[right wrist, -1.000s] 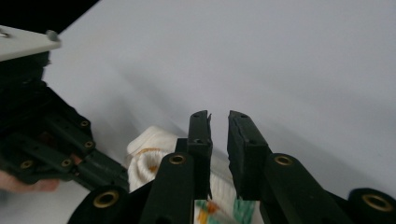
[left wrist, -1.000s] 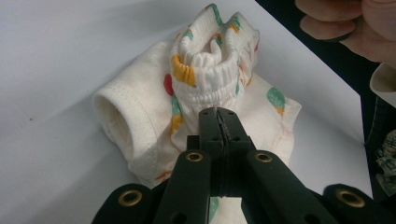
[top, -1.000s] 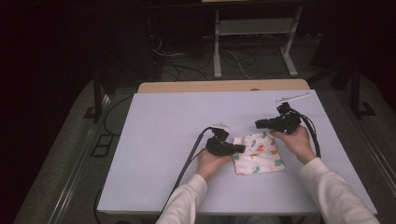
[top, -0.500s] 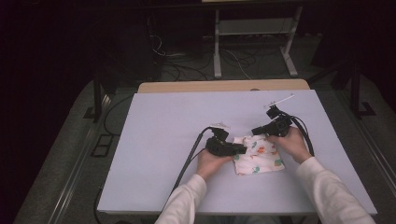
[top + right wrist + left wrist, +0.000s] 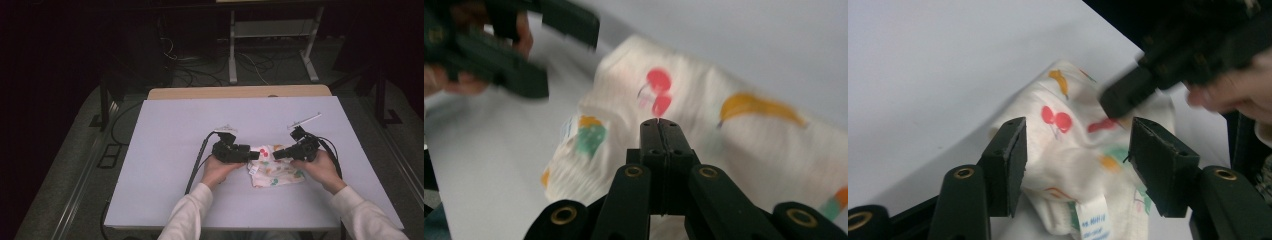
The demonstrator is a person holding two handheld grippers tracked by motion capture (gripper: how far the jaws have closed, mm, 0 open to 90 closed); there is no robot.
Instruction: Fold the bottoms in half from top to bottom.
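A small white cloth (image 5: 277,175) printed with cherries and other fruit lies crumpled on the pale table (image 5: 170,130) near the front edge. My left gripper (image 5: 254,155) points right at the cloth's left end. Its jaws have just been opening, and in the left gripper view (image 5: 1078,155) they stand apart with the cloth (image 5: 1068,105) bunched between them, unpressed. My right gripper (image 5: 276,154) points left, its tip over the cloth's top edge. In the right gripper view (image 5: 659,124) its jaws are shut together, with the cloth (image 5: 744,90) beneath them and nothing visibly pinched.
The two grippers' tips face each other closely over the cloth. A wooden strip (image 5: 240,92) borders the table's far edge. Cables (image 5: 197,162) trail from both grippers across the table. A metal stand (image 5: 270,45) sits on the dark floor behind.
My right gripper has come down toward the person and left, and its tip is now at the cloth's top edge. My left hand has stayed in place.
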